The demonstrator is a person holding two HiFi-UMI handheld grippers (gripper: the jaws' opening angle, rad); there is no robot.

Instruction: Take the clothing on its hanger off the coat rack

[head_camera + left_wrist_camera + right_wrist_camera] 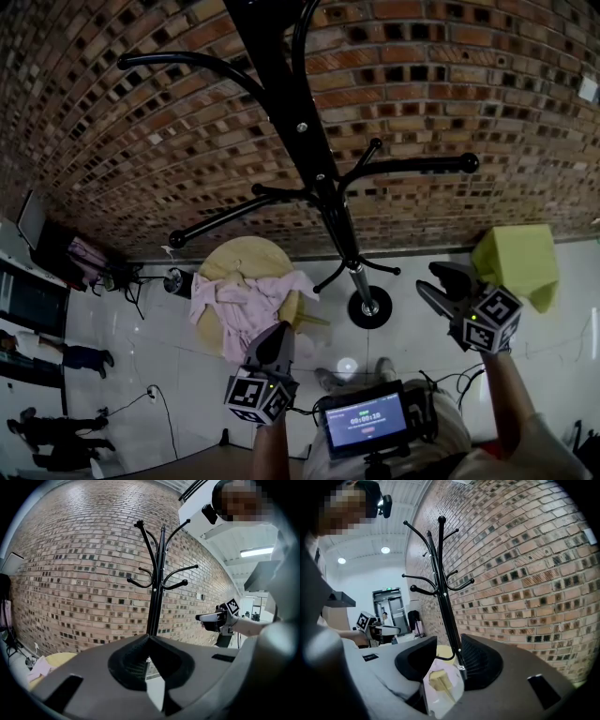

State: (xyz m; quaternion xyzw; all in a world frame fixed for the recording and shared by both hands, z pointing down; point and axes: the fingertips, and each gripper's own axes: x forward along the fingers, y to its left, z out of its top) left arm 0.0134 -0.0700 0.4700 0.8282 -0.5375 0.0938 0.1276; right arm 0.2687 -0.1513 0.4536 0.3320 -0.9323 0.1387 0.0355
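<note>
The black coat rack [323,178] stands bare in front of the brick wall, with nothing on its hooks [157,581] [440,588]. A pink garment [246,302] lies crumpled on a round wooden table [246,258] left of the rack's base [370,307]. A wooden piece sticks out from under it. My left gripper [278,332] hovers over the garment's near edge, its jaws closed together and empty [149,638]. My right gripper [431,279] is held to the right of the base, jaws apart with nothing in them [448,641]. Pink cloth [445,686] shows through its gap.
A yellow-green cloth-covered object [520,262] stands at the right by the wall. People [56,356] stand at the far left near a dark shelf [33,300]. Cables [159,398] run over the shiny floor. A small screen [366,419] hangs at my chest.
</note>
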